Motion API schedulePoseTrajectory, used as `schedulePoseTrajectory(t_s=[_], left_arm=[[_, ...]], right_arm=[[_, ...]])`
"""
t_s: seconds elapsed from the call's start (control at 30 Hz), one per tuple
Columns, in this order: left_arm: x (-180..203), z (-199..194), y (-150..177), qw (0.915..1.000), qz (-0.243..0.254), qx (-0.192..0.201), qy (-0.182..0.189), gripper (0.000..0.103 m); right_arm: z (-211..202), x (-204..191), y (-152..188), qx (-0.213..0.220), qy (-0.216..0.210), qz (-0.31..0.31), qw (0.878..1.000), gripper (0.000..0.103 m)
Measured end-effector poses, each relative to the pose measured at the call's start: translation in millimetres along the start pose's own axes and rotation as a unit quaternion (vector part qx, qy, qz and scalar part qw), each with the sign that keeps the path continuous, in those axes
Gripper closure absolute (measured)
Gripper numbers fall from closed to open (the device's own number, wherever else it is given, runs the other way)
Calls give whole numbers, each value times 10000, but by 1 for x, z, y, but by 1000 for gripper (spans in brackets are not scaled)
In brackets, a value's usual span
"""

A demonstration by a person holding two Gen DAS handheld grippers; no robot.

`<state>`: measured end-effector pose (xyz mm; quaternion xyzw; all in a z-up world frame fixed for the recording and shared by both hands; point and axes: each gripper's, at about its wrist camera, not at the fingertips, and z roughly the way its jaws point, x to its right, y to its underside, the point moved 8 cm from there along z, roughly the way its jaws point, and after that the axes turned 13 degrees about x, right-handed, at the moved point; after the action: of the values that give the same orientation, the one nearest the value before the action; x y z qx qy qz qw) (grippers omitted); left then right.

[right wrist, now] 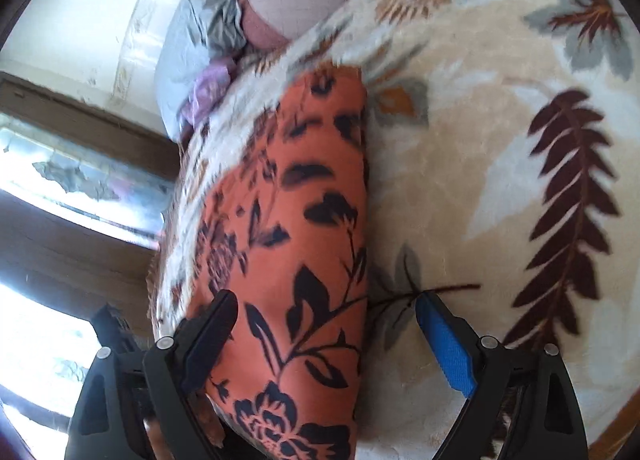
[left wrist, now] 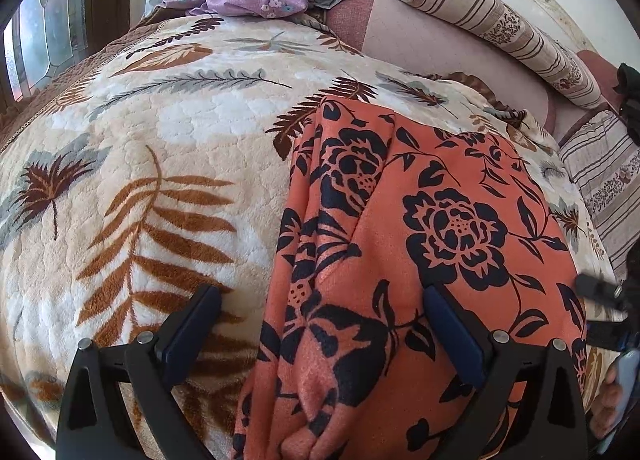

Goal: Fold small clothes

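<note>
On the leaf-patterned blanket (left wrist: 168, 132), only the left wrist view shows the striped bolster (left wrist: 496, 24); the right view shows a window. The orange black-flowered garment (left wrist: 400, 260) lies folded lengthwise and rumpled. Left gripper (left wrist: 322, 302) and right gripper (right wrist: 326, 306) hover low, fingers spread wide, gripping nothing.

The bed is viewed closely from above by both wrist cameras. The orange floral garment (left wrist: 400, 260) on the leaf-patterned blanket (left wrist: 160, 180) is shared; the right view is rolled sideways, with the window at its left.
</note>
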<state>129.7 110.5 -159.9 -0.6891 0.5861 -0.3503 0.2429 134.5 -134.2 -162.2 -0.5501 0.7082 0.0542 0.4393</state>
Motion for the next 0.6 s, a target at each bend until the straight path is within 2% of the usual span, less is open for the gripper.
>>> schedulePoseTrajectory(t_s=[0.03,0.07,0.1,0.13,0.17,0.33,0.47,0.5,0.53,0.6], left_arm=[[0,0,0,10000,11,9,-4,1],[0,0,0,10000,11,15,-2,1],[0,0,0,10000,7,11,6,1],[0,0,0,10000,7,10,4,1],[-1,0,0,10000,4,12,1,1],[0,0,0,10000,46,26,-7,1],[0,-6,-4,9998,124,-53,-168,2],[-1,-12,-10,9995,132,-50,-286,2],[0,-23,-19,9993,105,116,-353,3],[7,-47,-37,9982,19,588,-147,3]], right_arm=[[3,-3,6,-22,64,-251,9997,13],[4,-7,8,9,153,-510,9986,20],[5,-13,12,-56,202,-743,9970,29],[6,-17,15,-134,118,-766,9969,48],[7,-19,19,-200,102,-773,9968,50],[3,-27,35,-118,641,-1605,9849,52],[2,-44,48,-50,1385,-2938,9458,53],[2,-45,49,-56,1419,-2975,9441,53],[1,-43,47,-46,1367,-2845,9489,50],[-2,-34,44,-115,1135,-2287,9668,34]])
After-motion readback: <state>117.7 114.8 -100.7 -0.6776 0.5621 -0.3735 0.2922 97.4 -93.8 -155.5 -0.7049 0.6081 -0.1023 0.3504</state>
